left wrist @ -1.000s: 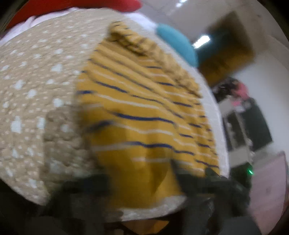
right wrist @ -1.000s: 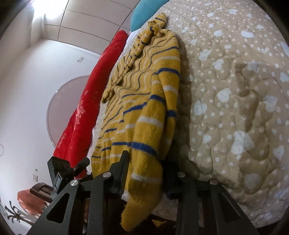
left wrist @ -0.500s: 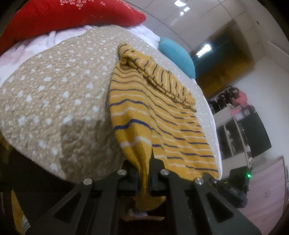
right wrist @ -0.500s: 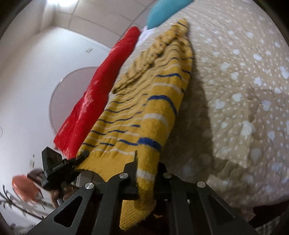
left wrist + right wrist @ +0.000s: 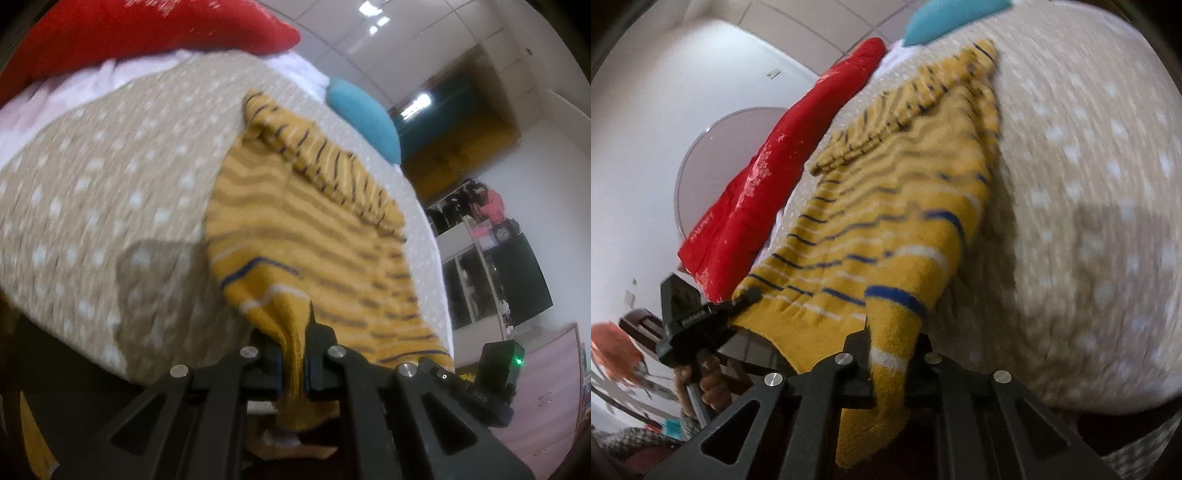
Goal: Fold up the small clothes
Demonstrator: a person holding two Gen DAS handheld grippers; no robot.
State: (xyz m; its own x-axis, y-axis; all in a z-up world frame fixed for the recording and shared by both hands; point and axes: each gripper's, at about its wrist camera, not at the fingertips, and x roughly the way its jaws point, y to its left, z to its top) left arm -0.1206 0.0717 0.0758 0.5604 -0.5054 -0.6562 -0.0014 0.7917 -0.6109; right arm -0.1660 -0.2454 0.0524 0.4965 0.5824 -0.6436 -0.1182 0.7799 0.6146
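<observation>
A yellow sweater (image 5: 314, 236) with navy and white stripes lies on a beige dotted quilt (image 5: 92, 192), collar end far, hem end near me. My left gripper (image 5: 294, 350) is shut on the hem's left corner, which bunches between its pads and hangs below them. In the right wrist view the sweater (image 5: 905, 192) runs away from my right gripper (image 5: 890, 350), which is shut on the hem's right corner. Each gripper shows in the other's view: the right gripper (image 5: 432, 369) at the lower right, the left gripper (image 5: 746, 295) at the lower left, held by a hand (image 5: 709, 384).
A red pillow (image 5: 147, 33) and a teal pillow (image 5: 365, 114) lie at the bed's far end. The quilt (image 5: 1089, 184) drops off just in front of the grippers. Shelves and dark furniture (image 5: 491, 258) stand along the right wall.
The right jaws have closed onto the sweater's corner. Both grippers have risen, lifting the hem off the quilt's near edge; the hem now stretches between them.
</observation>
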